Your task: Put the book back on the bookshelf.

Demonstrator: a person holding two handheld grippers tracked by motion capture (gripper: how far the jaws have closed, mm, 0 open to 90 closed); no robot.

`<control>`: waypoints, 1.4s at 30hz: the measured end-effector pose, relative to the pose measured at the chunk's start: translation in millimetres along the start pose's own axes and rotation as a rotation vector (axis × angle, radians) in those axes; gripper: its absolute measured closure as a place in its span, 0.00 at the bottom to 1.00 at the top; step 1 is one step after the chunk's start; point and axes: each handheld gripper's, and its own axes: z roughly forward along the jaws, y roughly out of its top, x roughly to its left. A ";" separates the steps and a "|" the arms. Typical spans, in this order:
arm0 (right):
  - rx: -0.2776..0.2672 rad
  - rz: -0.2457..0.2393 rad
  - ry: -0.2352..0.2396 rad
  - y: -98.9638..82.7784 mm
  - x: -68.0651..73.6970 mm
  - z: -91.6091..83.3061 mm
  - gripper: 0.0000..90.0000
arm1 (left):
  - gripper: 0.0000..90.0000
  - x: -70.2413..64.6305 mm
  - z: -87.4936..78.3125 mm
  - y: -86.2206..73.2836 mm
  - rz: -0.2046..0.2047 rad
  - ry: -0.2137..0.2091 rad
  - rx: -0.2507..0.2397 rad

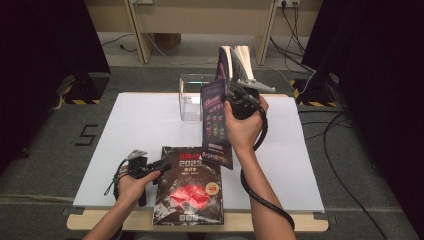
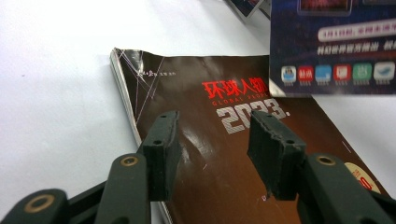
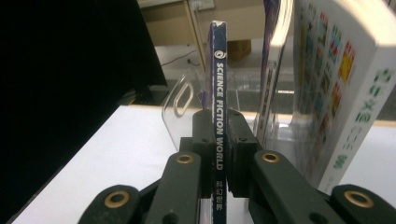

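Right tool point(image 3: 219, 154) pinches the Science Fiction World magazine point(image 3: 218, 93) by its spine, upright. Thin and floppy, it looks light; gripping the spine keeps it stiff. Left tool point(image 2: 215, 154) hangs wide over the brown magazine point(image 2: 224, 158) at six o'clock on the desk point(image 1: 140, 125).

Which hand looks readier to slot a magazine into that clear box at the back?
The right. Its tool is shut on the spine of the upright dark-blue magazine, raised beside the clear plastic box. The left tool is open over the brown magazine lying flat on the table.

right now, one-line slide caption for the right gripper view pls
Right gripper clamps a Science Fiction World magazine upright by its spine, before a clear box holding other books.
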 end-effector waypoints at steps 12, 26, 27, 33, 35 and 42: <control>-0.051 -0.003 -0.033 17.8 0.7 11.4 0.94 | 0.58 1.6 0.8 -0.8 -0.005 -0.004 0.002; -0.086 0.048 -0.044 34.2 -4.1 24.5 0.94 | 0.58 2.7 -0.2 0.0 -0.011 -0.008 0.000; -0.091 0.046 -0.050 35.0 -3.6 25.0 0.94 | 0.58 2.8 -0.3 0.5 -0.012 -0.009 -0.001; -0.099 0.049 -0.061 37.8 -1.5 33.0 0.94 | 0.58 2.3 0.1 -0.4 -0.010 -0.011 0.002; -0.094 0.054 -0.061 37.4 -1.9 36.3 0.94 | 0.58 2.3 0.2 -1.0 -0.009 -0.008 0.002; -0.104 0.050 -0.066 41.8 -3.7 44.9 0.94 | 0.58 2.8 0.9 -0.8 -0.011 -0.009 0.007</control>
